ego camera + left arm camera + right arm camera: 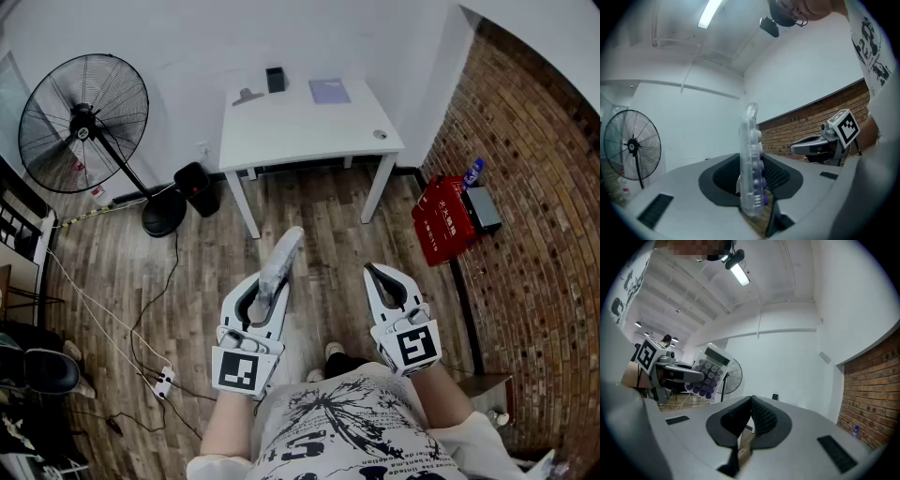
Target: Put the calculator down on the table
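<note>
The calculator (284, 255) is standing edge-up between the jaws of the left gripper (265, 298), which is clamping its lower end and holding it level in front of the person's body, above the floor. The right gripper (386, 278) is hanging beside it, jaws pressed together on nothing. The table (300, 131) is standing well apart, against the far wall, with a bare stretch in its middle. The grasp looks done. The carry to the table, the lowering and the release are all waiting.
</note>
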